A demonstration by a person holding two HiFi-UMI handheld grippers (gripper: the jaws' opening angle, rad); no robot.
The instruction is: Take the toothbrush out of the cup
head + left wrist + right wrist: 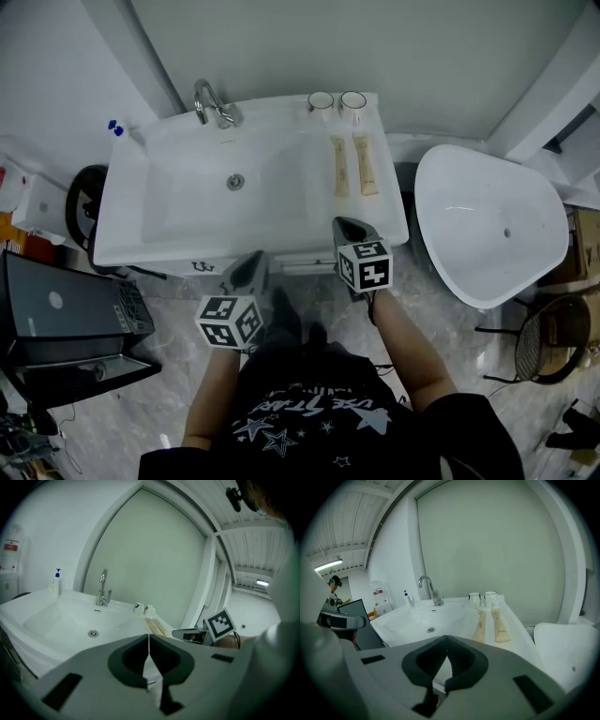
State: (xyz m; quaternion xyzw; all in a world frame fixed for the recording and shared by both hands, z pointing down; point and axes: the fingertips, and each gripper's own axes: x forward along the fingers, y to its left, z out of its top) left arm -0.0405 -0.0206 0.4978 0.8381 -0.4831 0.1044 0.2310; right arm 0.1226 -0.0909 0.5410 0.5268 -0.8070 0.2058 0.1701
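The left gripper (149, 641) is clenched: its fingers (93, 677) press together at the tips with nothing between them. The right gripper (446, 645) is clenched the same way, its fingers (506, 672) closed on nothing. In the head view, the left gripper (251, 269) sits just short of the front edge of the white sink (178, 220), with the drain (235, 181) straight ahead of its fingertips and the tap (214, 103) further back. The right gripper (349, 226) reaches over the sink's front right corner. Just ahead of its fingertips lie two beige tubes (352, 165), side by side and pointing away. Beyond them, well apart from both sets of fingers, two cups (337, 100) stand upright and close together on the back rim. Whether a toothbrush stands in either cup cannot be made out from any view. A soap bottle (114, 127) with a blue pump stands far ahead and to the left of the left fingers, and a white tub (487, 225) lies to the right of the right fingers.
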